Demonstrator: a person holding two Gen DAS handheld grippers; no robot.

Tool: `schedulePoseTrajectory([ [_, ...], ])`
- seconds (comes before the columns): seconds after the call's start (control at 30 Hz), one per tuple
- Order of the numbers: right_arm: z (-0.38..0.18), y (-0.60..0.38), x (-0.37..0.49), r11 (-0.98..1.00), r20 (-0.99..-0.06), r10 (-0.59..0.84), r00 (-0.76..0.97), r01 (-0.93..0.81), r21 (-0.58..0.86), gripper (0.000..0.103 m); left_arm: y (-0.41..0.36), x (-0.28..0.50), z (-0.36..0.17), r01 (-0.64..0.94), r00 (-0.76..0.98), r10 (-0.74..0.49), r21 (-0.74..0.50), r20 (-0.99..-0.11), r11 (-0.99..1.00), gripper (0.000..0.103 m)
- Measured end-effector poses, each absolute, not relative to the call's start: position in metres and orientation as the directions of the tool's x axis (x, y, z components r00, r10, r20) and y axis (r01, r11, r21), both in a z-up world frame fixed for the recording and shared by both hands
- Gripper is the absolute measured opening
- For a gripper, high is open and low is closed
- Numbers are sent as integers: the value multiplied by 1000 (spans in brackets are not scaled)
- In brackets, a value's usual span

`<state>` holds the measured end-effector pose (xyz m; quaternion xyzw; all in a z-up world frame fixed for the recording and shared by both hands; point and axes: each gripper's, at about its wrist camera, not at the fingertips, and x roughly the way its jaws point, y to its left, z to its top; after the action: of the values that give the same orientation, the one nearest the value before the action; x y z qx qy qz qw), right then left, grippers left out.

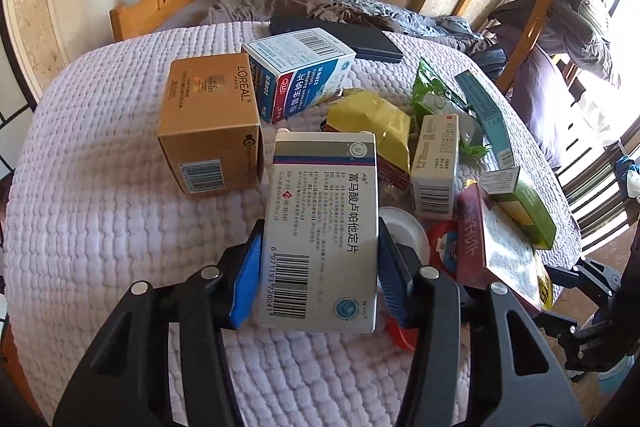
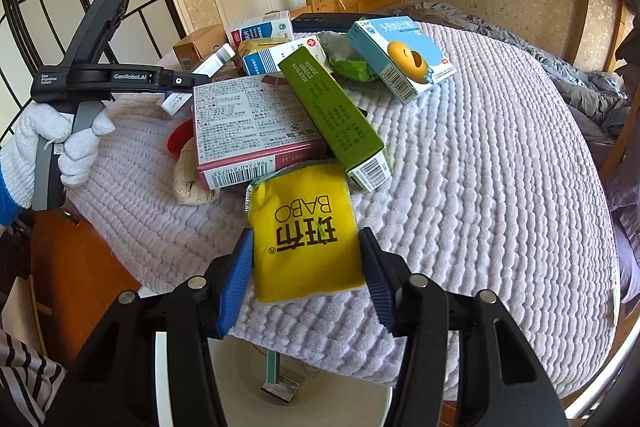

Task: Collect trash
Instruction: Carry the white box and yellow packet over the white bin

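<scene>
Two claws are gripping: the left gripper (image 1: 318,277) is pinching a stiff, light white medicine box (image 1: 324,227) across its sides, the right gripper (image 2: 306,273) a soft, squashy yellow BABO tissue pack (image 2: 306,231), both at the near edge of the lilac quilted cloth (image 2: 480,167).

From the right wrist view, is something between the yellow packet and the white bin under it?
Nothing visible. The right gripper holds the yellow packet at the blanket's edge, and the white bin sits open just below.

You've got roughly eight cardboard boxes (image 1: 325,227), two yellow packs (image 2: 306,233), and one green wrapper (image 2: 352,67) piled there.
</scene>
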<state>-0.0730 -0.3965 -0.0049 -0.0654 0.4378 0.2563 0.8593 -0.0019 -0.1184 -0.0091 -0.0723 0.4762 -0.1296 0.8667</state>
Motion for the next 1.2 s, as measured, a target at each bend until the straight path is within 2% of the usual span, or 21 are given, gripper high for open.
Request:
schedulePoseTrajectory([
  [0.6, 5, -416, -110, 863, -787, 377, 489, -493, 108, 52, -138, -67, 10, 133, 526, -233, -191, -818, 973, 53],
  [1.2, 10, -420, -143, 859, -789, 378, 484, -501, 105, 52, -165, -131, 3, 123, 493, -183, -140, -850, 982, 53],
])
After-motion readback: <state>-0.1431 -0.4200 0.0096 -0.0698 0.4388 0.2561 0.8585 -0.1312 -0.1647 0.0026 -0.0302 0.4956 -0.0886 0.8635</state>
